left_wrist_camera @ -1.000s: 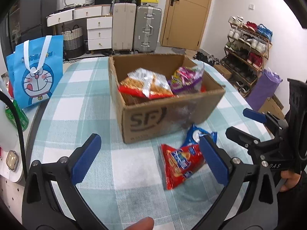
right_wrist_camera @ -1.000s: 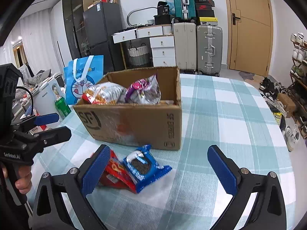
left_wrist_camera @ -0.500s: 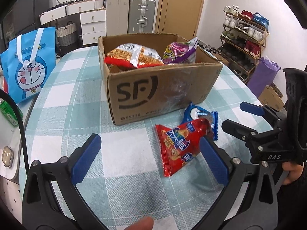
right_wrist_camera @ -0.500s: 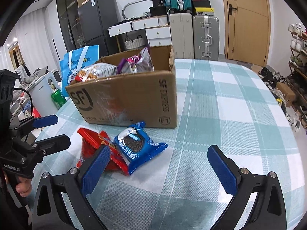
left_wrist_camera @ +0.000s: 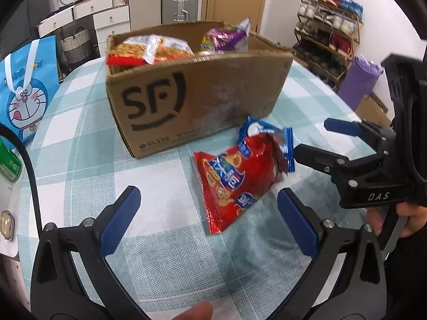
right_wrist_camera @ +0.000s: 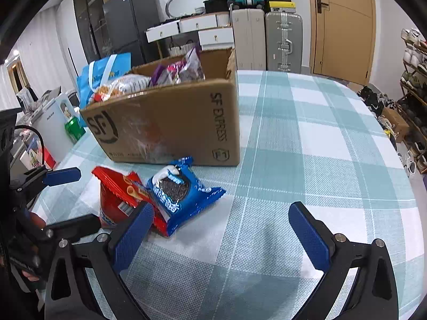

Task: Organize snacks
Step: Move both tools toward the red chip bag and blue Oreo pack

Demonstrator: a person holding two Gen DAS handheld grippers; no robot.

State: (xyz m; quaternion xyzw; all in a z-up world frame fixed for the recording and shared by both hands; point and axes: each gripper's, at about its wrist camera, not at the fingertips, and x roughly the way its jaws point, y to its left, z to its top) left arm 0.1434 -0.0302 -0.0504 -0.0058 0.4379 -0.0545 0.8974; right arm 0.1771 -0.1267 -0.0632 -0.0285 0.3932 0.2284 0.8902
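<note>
With both grippers, left and right, spread wide and empty, the red bag overlapping the blue packet (on the counter beside the box) risks a clumsy double pinch.

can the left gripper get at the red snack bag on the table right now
Probably yes. The left gripper is open, and the red snack bag lies on the table just ahead between its fingers, nothing covering its near end.
</note>
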